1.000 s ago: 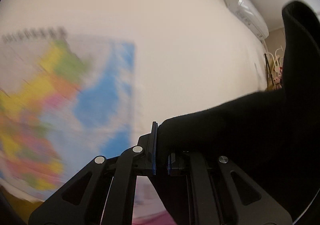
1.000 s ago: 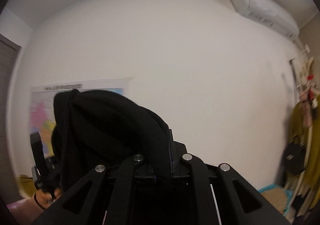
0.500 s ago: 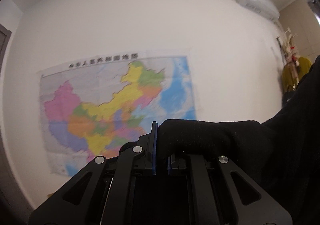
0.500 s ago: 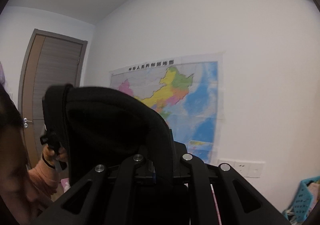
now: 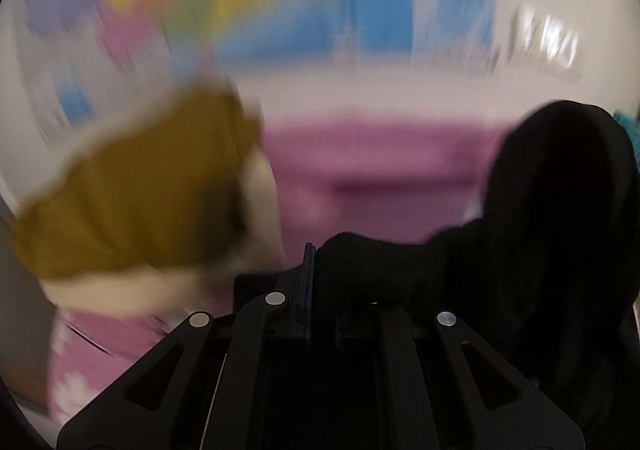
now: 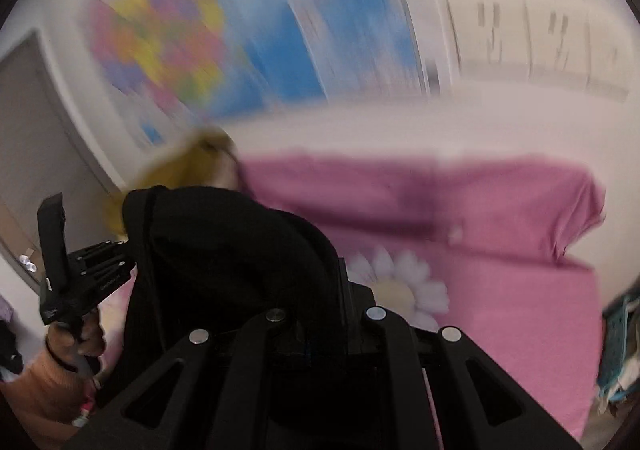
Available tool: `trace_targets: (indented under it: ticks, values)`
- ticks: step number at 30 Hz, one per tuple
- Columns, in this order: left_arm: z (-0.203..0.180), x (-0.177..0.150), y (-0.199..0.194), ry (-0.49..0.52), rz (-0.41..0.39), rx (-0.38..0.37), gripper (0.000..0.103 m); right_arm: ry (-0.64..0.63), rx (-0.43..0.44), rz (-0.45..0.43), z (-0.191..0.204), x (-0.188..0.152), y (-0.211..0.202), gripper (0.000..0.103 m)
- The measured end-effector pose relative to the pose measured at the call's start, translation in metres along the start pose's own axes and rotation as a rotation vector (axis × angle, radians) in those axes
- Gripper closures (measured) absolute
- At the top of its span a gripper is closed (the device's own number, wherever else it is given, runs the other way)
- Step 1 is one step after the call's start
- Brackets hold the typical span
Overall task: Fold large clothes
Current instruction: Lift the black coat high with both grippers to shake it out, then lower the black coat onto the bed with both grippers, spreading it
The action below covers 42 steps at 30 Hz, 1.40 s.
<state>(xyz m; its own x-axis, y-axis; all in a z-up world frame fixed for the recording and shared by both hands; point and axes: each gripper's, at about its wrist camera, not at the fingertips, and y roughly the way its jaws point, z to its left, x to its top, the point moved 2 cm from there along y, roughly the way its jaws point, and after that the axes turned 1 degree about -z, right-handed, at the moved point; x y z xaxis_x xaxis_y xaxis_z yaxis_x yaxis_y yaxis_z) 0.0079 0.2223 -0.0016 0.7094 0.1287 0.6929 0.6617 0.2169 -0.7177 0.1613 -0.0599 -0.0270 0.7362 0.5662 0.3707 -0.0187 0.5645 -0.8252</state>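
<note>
A black garment (image 5: 540, 250) hangs between my two grippers. My left gripper (image 5: 320, 290) is shut on one edge of it, and the cloth bulges over the right finger and runs off to the right. In the right wrist view my right gripper (image 6: 324, 314) is shut on another edge of the black garment (image 6: 224, 250), which drapes over the left finger. The left gripper (image 6: 80, 278) also shows there at the far left, held in a hand (image 6: 80, 338). Both views are blurred.
A bed with a pink sheet (image 6: 500, 290) and a daisy print (image 6: 400, 286) lies below and ahead. A mustard-yellow cloth (image 5: 132, 202) lies at its left. A coloured map (image 6: 240, 42) hangs on the white wall behind. A teal basket (image 6: 620, 342) stands at the right.
Both grippers have swung down from facing the wall to facing the pink bed, carrying the black garment with them. The map has slid to the top of both views.
</note>
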Motion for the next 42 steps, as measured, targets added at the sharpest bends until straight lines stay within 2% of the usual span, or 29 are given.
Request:
trace_targets:
  ticks: [2,6,10,11,12,14,16,18,20,24,25,28,29,30,31,32,33,35,38,40,41,42]
  values:
    - [0.005,-0.005,0.028,-0.016,0.042,0.014,0.096,0.022,-0.001,0.035,-0.011,-0.004,0.024,0.094]
    - [0.022,0.012,0.041,-0.073,0.063,-0.048,0.096,0.054,0.007,0.04,-0.017,0.015,0.029,0.094]
    - [0.032,0.026,0.063,-0.095,0.124,-0.05,0.093,0.141,0.007,0.089,-0.048,0.017,0.054,0.09]
    - [0.03,0.027,0.07,-0.084,0.147,-0.05,0.088,0.163,-0.009,0.106,-0.055,0.016,0.061,0.087]
    - [0.03,0.026,0.078,-0.082,0.17,-0.039,0.084,0.2,-0.039,0.137,-0.066,0.012,0.074,0.078]
    - [0.026,0.028,0.089,-0.068,0.184,-0.003,0.057,0.246,-0.09,0.188,-0.081,0.005,0.09,0.065]
    - [0.022,0.027,0.09,-0.034,0.183,-0.006,0.039,0.297,-0.135,0.206,-0.097,-0.003,0.094,0.044]
    - [0.019,0.026,0.081,-0.015,0.145,-0.001,0.038,0.322,-0.113,0.19,-0.105,-0.008,0.084,0.043]
    - [0.013,0.025,0.065,0.05,0.09,0.003,0.028,0.317,-0.106,0.172,-0.107,-0.013,0.066,0.038]
    - [0.002,0.02,0.04,0.142,0.025,-0.017,0.023,0.288,-0.052,0.152,-0.105,-0.033,0.025,0.016]
    - [0.0,0.024,0.047,0.152,0.021,-0.034,0.02,0.281,-0.028,0.162,-0.103,-0.043,0.017,0.016]
    - [-0.009,0.021,0.041,0.174,0.032,-0.108,0.019,0.258,0.03,0.221,-0.099,-0.079,0.002,0.013]
    - [-0.011,0.019,0.044,0.178,0.036,-0.123,0.019,0.252,0.032,0.244,-0.096,-0.09,0.002,0.014]
    - [-0.016,0.017,0.041,0.188,0.035,-0.129,0.019,0.242,0.022,0.267,-0.093,-0.103,0.003,0.027]
    - [-0.022,0.016,0.032,0.203,0.029,-0.128,0.019,0.233,0.013,0.273,-0.092,-0.11,0.003,0.07]
    - [-0.035,0.015,0.038,0.222,0.019,-0.127,0.019,0.229,0.009,0.277,-0.091,-0.116,0.001,0.095]
    - [-0.041,0.018,0.037,0.231,0.015,-0.13,0.019,0.233,-0.002,0.261,-0.093,-0.118,-0.004,0.099]
    - [-0.053,0.026,0.037,0.239,0.012,-0.152,0.019,0.199,-0.091,0.165,-0.097,-0.108,-0.027,0.1]
    - [-0.075,0.041,0.034,0.26,-0.014,-0.18,0.017,0.24,-0.18,0.002,-0.119,-0.084,-0.074,0.1]
    - [-0.089,0.052,0.035,0.272,-0.031,-0.199,0.015,0.276,-0.149,0.014,-0.132,-0.079,-0.076,0.099]
    - [-0.1,0.06,0.04,0.29,-0.034,-0.218,0.012,0.286,-0.161,0.04,-0.135,-0.081,-0.069,0.098]
    - [-0.108,0.065,0.046,0.306,-0.036,-0.226,0.012,0.278,-0.213,0.099,-0.139,-0.088,-0.056,0.093]
